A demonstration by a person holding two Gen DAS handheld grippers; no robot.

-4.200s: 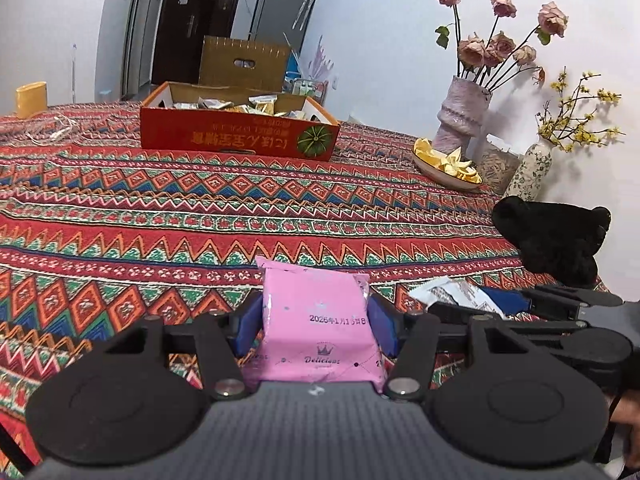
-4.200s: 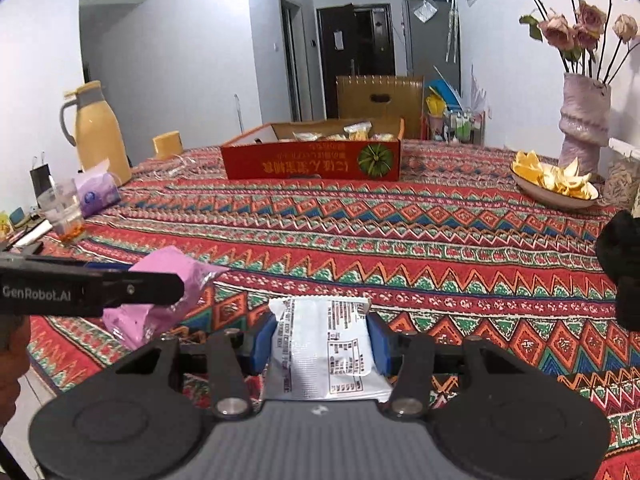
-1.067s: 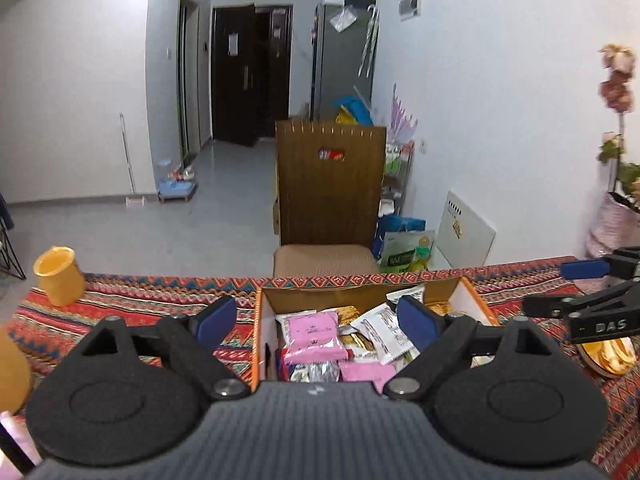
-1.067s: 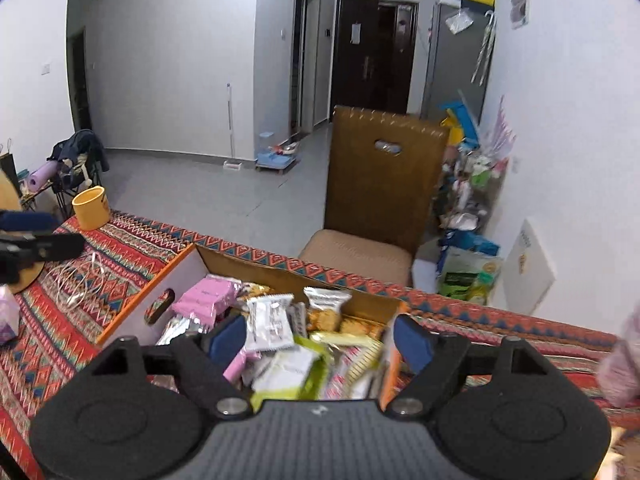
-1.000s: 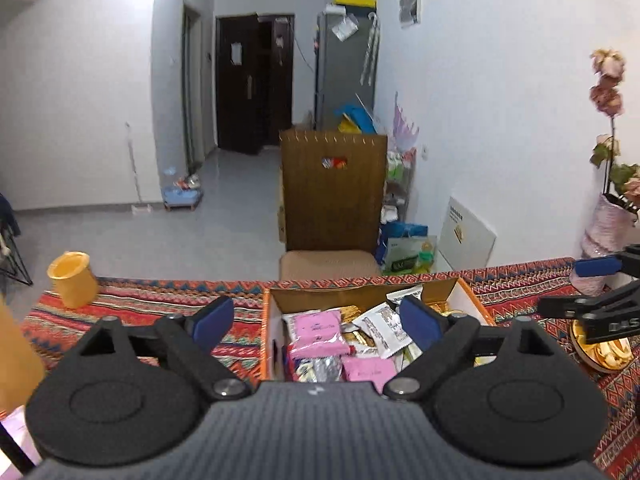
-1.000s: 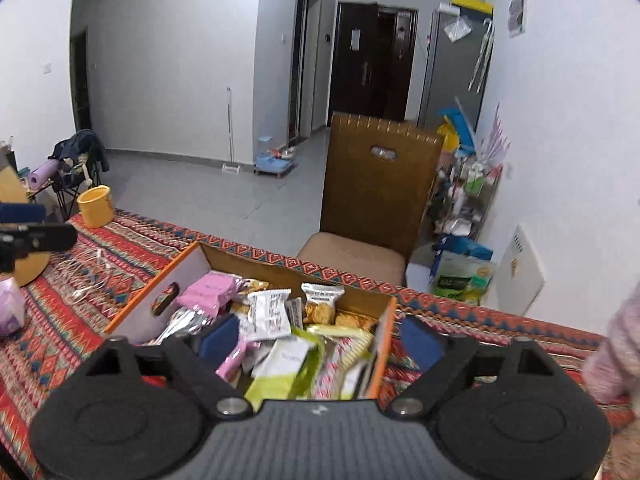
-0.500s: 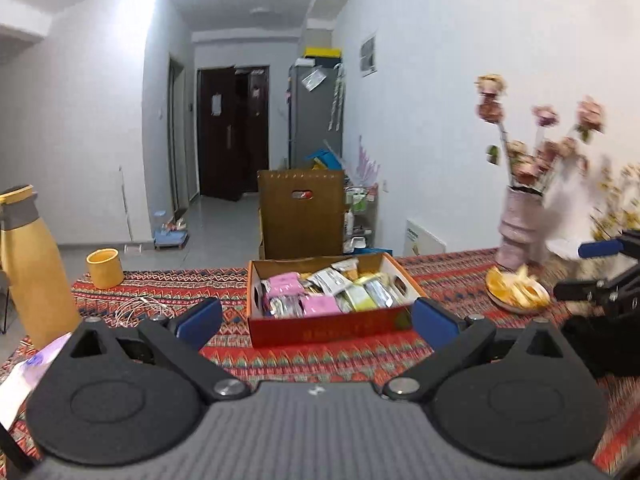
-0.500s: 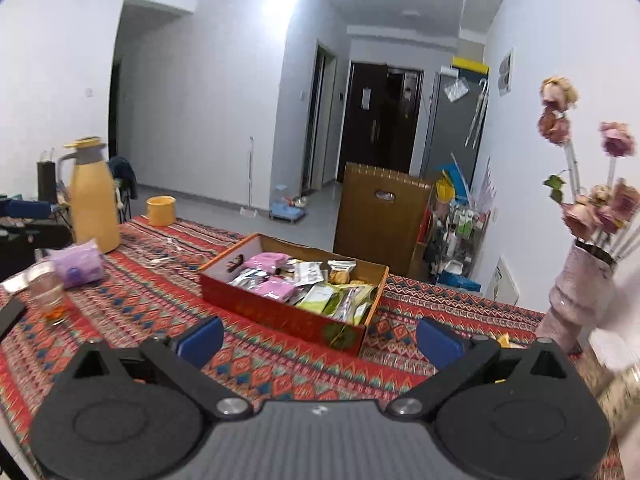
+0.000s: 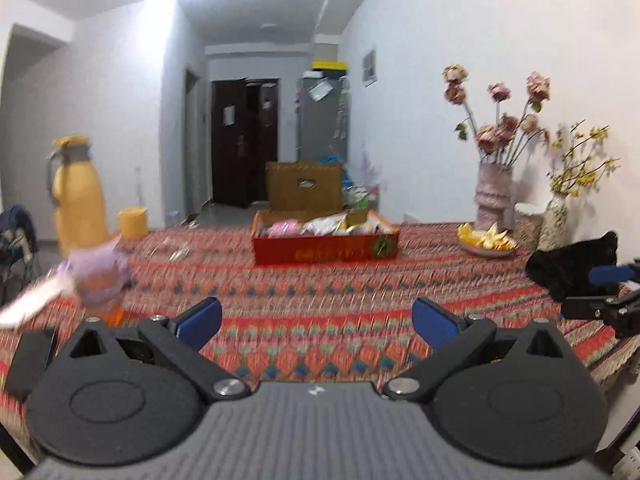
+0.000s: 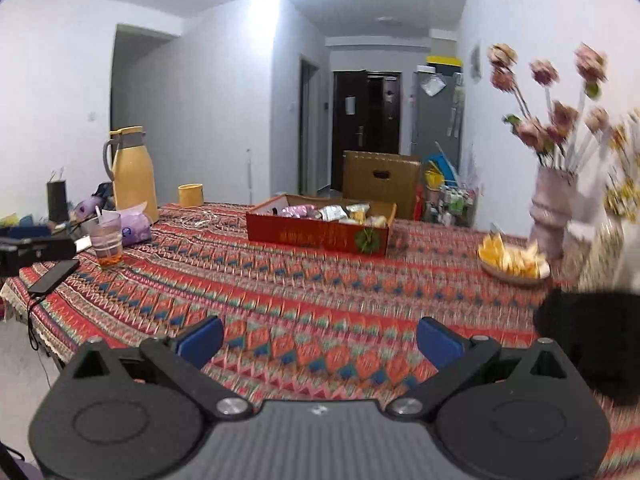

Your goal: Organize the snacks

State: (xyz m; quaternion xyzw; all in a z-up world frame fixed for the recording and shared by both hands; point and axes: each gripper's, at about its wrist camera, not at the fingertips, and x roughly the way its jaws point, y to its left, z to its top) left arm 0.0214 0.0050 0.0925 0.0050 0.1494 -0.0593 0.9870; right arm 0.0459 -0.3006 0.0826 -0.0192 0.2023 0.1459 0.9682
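Grippers [image 9: 316, 316] [image 10: 320, 340] both spread, empty | rectangular cardboard box [image 9: 326, 246] | woven zigzag tablecloth [image 9: 320, 280]

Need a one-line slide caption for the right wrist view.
Open, empty right hand-held gripper over the patterned tablecloth, facing the red snack box across the table.

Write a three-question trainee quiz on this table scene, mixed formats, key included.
1. True or false: the left hand-held gripper holds a snack.
2. The red snack box sits: A) on the patterned tablecloth; B) on a chair; C) on the floor.
3. Fill in: the bowl of orange peels stands beside the ___ of dried roses.

Key: 1 false, its jaws are open with nothing between them; 2 A; 3 vase.
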